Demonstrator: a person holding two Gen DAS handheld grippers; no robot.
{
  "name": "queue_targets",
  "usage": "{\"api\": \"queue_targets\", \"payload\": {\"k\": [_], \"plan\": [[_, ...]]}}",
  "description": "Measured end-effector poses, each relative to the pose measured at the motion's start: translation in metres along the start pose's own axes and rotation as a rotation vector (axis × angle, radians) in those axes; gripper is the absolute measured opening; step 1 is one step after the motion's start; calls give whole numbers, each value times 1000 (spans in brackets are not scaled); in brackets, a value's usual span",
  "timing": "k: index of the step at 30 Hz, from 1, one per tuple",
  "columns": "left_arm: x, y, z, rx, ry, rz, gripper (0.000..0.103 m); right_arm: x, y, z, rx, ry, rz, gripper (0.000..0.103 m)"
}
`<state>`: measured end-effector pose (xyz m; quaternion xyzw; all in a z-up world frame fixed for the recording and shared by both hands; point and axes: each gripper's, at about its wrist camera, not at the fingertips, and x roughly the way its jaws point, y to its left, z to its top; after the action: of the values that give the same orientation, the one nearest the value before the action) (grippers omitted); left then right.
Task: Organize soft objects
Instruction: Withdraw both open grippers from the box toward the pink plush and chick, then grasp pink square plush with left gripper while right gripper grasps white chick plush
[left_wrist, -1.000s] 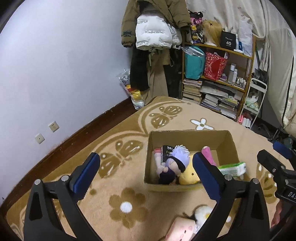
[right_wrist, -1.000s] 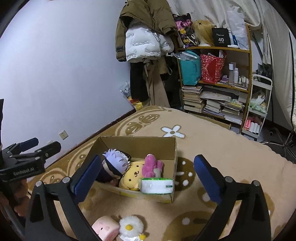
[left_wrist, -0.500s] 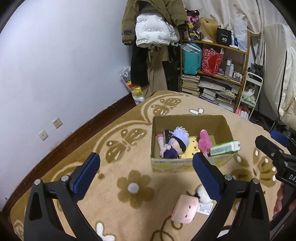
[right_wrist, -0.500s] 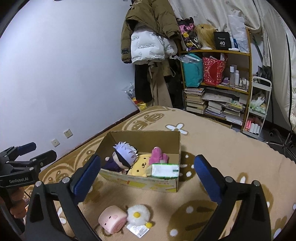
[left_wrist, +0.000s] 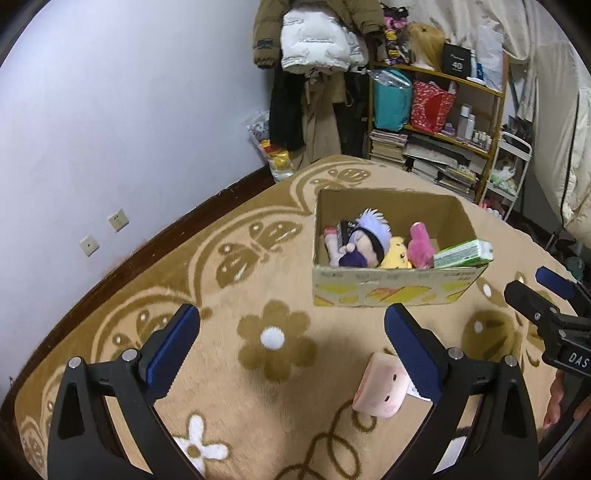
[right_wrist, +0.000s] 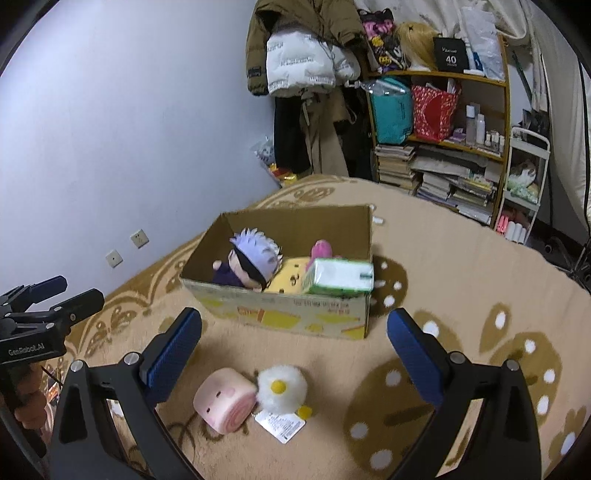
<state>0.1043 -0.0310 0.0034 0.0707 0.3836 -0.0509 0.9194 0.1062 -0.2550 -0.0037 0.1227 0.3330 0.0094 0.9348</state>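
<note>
While both claws hang spread and empty, the right claw (right_wrist: 294, 338) should drop squarely over the pink cylindrical plush (right_wrist: 224, 401) on the carpet, touching the white fluffy chick (right_wrist: 282, 387), then lift it into the cardboard box (right_wrist: 295, 314) beyond.

Pale lilac wall (left_wrist: 129, 110) with two sockets (left_wrist: 118, 220) above a dark skirting board (left_wrist: 155, 236). Tan carpet (left_wrist: 240, 295) patterned with flowers and butterflies. Coats (right_wrist: 303, 59) hanging in the corner, beside a cluttered wooden shelf (right_wrist: 443, 140). Dim indoor light.
</note>
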Motion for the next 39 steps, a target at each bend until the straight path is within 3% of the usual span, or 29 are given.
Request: {"api": "queue_targets", "payload": {"k": [6, 22, 39], "plan": [[17, 0, -21, -23, 36, -31, 99, 13, 0, -17, 4, 33, 12, 103], [43, -25, -52, 37, 106, -85, 99, 51, -16, -56, 33, 119, 7, 103], [66, -54, -68, 122, 168, -115, 99, 90, -22, -72, 27, 194, 41, 103]]}}
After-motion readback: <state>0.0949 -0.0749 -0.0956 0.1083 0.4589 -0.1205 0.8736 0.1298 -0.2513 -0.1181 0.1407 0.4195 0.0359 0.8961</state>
